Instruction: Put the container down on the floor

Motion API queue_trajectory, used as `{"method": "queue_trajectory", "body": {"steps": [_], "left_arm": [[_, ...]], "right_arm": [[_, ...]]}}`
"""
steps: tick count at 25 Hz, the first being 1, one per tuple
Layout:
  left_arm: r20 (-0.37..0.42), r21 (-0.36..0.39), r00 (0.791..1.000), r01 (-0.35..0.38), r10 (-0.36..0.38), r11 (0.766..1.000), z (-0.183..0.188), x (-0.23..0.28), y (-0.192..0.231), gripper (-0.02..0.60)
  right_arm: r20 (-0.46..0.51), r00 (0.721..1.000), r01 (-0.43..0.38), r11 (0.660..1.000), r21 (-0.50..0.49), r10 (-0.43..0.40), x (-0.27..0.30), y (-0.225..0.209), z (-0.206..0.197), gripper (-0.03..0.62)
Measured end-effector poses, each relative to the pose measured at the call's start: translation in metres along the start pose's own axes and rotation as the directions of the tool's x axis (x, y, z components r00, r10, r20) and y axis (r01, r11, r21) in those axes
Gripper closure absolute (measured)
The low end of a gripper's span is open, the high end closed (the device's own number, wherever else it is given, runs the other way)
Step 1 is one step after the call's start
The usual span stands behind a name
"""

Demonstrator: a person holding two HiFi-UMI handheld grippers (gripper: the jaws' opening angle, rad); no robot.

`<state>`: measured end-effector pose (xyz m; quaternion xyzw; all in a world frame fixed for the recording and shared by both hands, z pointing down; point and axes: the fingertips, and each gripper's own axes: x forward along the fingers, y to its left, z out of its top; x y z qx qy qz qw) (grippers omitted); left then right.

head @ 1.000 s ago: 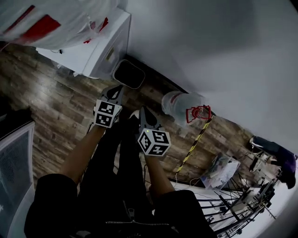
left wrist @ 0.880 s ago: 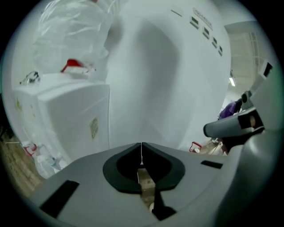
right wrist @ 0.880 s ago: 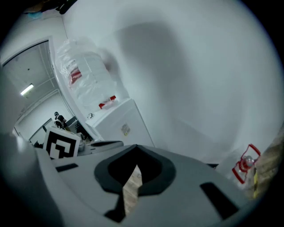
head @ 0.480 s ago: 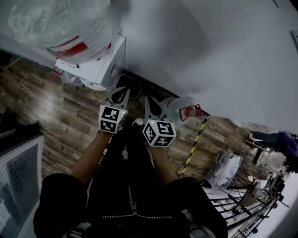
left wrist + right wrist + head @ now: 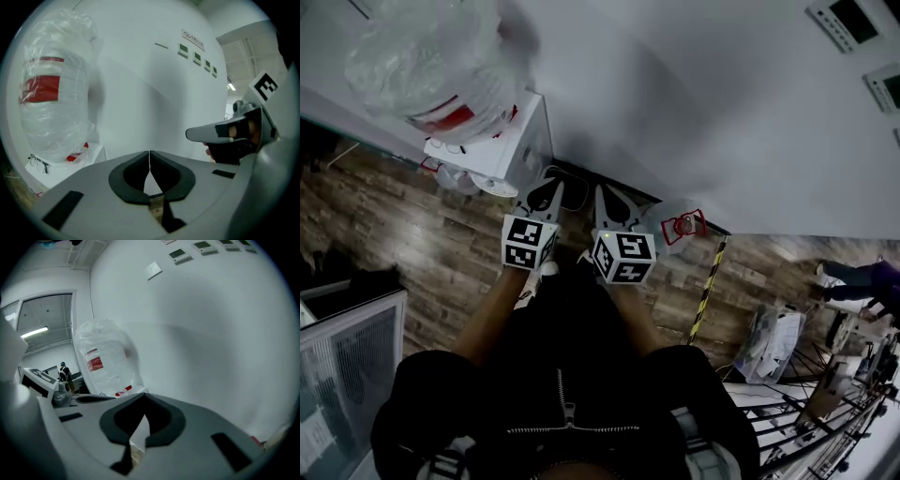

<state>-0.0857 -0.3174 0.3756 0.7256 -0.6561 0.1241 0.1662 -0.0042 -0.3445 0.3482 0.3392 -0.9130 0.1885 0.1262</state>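
Grey left claw (image 5: 149, 161), right claw (image 5: 144, 402): both closed on nothing.

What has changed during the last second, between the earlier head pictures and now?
The right gripper moved forward, level with the left gripper; they now point side by side toward the wall. The head view also swung up the wall. Nothing was taken or released. The container stays on the floor by the wall, untouched; both jaws are shut, empty.

Translucent red-trimmed container (image 5: 667, 225) set on wood floor (image 5: 441, 246), against wall (image 5: 694, 122).
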Motion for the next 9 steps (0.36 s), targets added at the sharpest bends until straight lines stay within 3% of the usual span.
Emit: {"method": "queue_trajectory", "body": {"steps": [9], "left_arm": [[0.015,0.035,1.000,0.004,-0.004,0.999,0.024,0.023,-0.040,0.563]], "right_arm": [[0.033,0.999,-0.027,1.000,-0.014,0.027,-0.018,-0.042,0.022,0.585]]}}
